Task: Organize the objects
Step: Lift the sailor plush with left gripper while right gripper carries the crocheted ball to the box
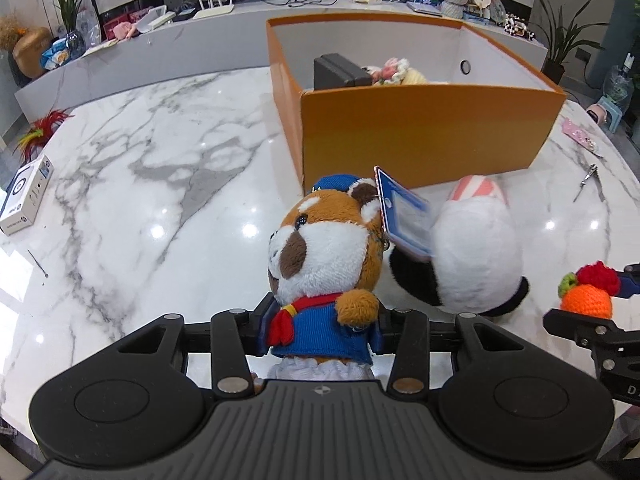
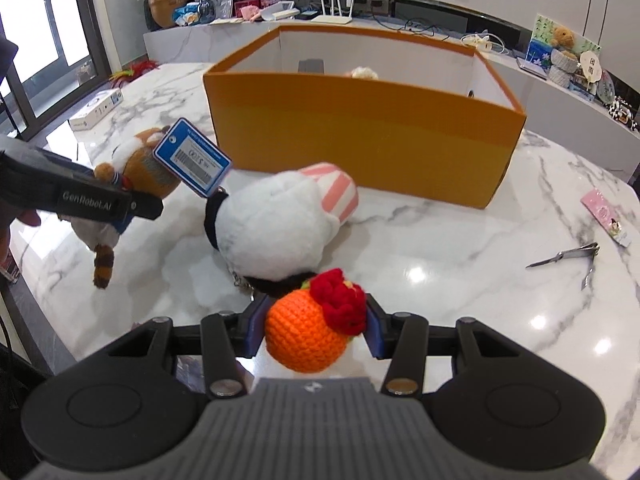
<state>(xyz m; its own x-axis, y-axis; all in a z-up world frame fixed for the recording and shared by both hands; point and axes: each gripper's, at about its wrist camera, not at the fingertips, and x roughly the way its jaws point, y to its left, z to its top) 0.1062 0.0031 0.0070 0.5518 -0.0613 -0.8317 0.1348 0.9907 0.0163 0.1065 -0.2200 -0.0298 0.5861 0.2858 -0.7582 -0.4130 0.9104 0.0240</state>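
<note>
Marble worktop (image 1: 140,168) carrying an open orange box (image 2: 360,136), which already holds a dark block (image 1: 340,72) and a pale knitted item (image 1: 394,70); sorting thus appears begun but unfinished. Just before the box's near wall lies a white-and-black plush (image 2: 272,224), not gripped by either claw. Left claw (image 1: 320,326) closed around a red-panda plush (image 1: 324,256) in blue jacket, its blue tag (image 2: 192,158) hanging free. Right claw (image 2: 310,330) closed around an orange crocheted fruit (image 2: 304,336) with a red top. Remaining loose: small white carton (image 1: 26,194), nail clippers (image 2: 568,258), pink packet (image 2: 606,216).
</note>
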